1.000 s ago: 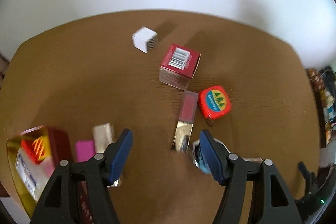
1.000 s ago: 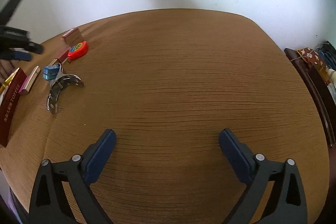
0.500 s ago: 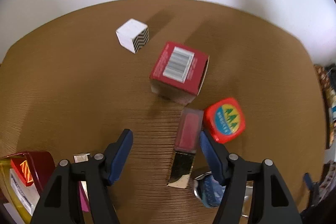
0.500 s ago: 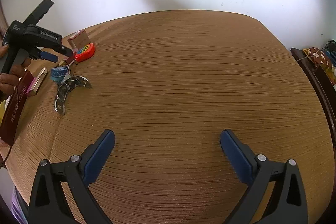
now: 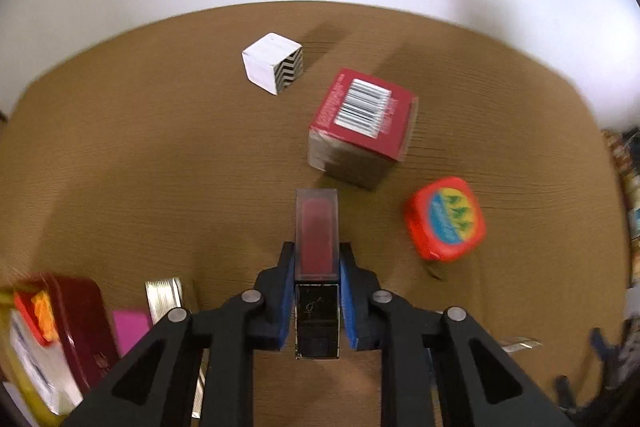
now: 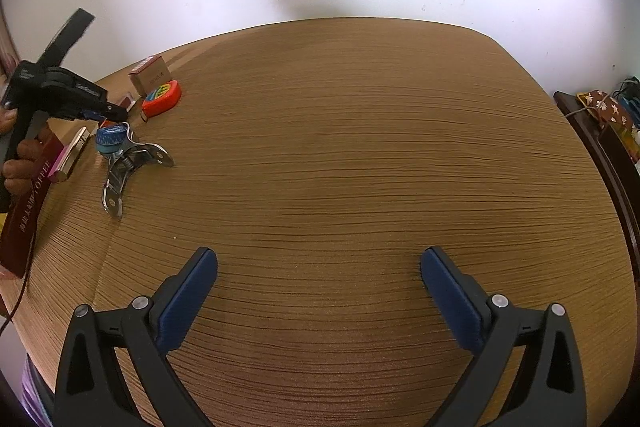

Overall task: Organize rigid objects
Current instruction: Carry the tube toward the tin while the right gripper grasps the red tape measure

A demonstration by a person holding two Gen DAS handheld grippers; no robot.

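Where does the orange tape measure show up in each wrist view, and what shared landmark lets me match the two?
Left wrist: tape measure right of centre, right of the lipstick in the left gripper.
Right wrist: tape measure far left, upper part, near the left gripper.
Shared landmark: the red box just behind the tape measure in both.

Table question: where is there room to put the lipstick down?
The widest bare wood lies in front of the right tongs, from the metal clamp across to the far right edge. It is crowded by the left tongs: red box, tape measure, white cube.
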